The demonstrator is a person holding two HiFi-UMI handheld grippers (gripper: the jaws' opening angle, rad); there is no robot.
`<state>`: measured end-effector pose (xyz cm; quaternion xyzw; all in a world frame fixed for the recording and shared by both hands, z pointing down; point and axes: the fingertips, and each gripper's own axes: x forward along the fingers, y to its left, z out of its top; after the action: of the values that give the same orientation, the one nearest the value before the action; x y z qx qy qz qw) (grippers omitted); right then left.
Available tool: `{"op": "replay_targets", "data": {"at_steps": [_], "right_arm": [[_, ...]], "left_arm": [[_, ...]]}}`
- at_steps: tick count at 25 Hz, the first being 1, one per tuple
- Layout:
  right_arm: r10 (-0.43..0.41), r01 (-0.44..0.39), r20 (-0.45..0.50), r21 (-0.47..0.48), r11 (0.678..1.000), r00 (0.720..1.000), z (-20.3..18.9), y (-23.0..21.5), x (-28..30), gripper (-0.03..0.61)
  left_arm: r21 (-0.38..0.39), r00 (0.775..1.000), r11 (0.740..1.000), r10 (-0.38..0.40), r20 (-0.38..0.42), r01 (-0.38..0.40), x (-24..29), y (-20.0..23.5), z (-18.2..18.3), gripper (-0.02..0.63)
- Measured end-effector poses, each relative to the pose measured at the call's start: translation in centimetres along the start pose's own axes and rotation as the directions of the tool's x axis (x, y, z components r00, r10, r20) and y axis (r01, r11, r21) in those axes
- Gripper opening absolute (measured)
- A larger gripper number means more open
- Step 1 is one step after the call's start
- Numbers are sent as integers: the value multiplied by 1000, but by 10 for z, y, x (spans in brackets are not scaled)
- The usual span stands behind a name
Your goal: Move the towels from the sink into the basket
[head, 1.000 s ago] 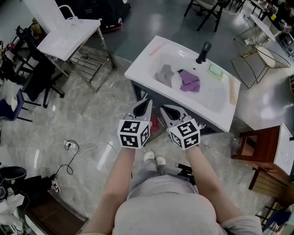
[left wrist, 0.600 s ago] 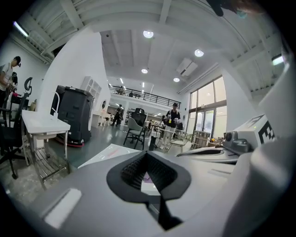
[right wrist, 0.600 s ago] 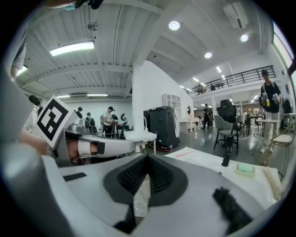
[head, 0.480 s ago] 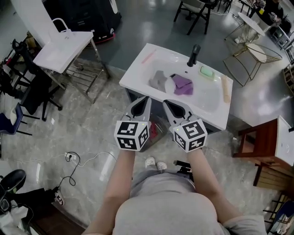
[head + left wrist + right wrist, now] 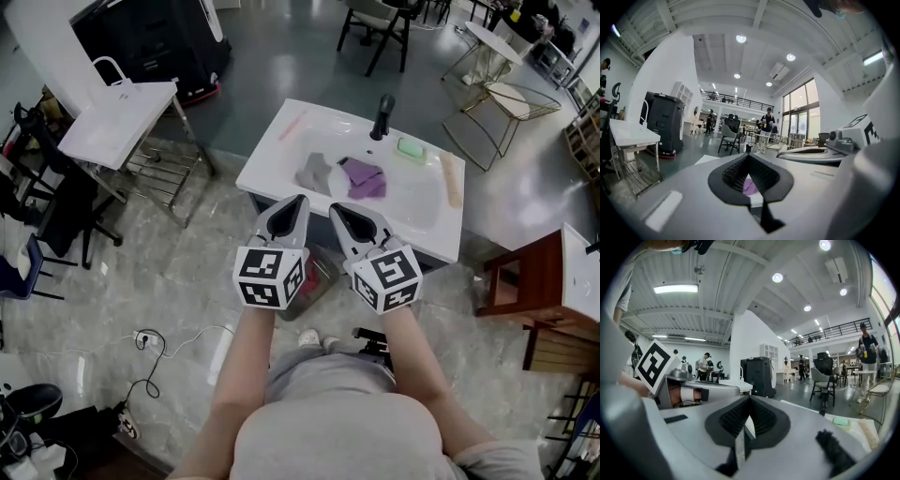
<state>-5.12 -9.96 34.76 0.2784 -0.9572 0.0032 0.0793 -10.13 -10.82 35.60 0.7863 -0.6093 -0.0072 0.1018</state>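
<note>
Towels in the sink, both grippers clenched on nothing
Grey towel (image 5: 314,172), white towel (image 5: 338,182) and purple towel (image 5: 365,177) lie crumpled together in the sink (image 5: 422,202) below the tap (image 5: 382,116). Left gripper (image 5: 298,200) and right gripper (image 5: 336,208) hover near its front edge.

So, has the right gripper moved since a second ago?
Yes, upward: the right gripper now overlaps the sink at its front rim; earlier it stopped short.

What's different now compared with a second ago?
The left gripper and right gripper have risen side by side, and their tips now overlap the front edge of the sink. Nothing was grabbed or let go. Both stay shut and empty, and the towels still lie in the sink.
</note>
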Motion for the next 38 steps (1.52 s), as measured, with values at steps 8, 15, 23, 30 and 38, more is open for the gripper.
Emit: {"op": "replay_targets", "data": {"at_steps": [8, 15, 23, 30, 38], "right_arm": [[-52, 52, 11, 8, 999, 999, 0, -5, -7, 18], [-67, 67, 13, -2, 998, 998, 1, -20, -8, 18], [-77, 77, -10, -12, 997, 997, -3, -60, 3, 18], [-87, 86, -21, -26, 996, 996, -5, -100, 17, 18], [-27, 27, -50, -5, 1000, 998, -20, -137, 30, 18]], "left_arm": [[8, 1000, 1000, -27, 5, 27, 5, -5, 2, 3], [8, 999, 999, -42, 9, 42, 17, -13, 3, 3], [-2, 999, 999, -48, 6, 48, 52, -13, 4, 3], [-4, 998, 998, -60, -2, 60, 93, -12, 5, 3], [8, 996, 997, -81, -43, 82, 141, -17, -3, 3]]}}
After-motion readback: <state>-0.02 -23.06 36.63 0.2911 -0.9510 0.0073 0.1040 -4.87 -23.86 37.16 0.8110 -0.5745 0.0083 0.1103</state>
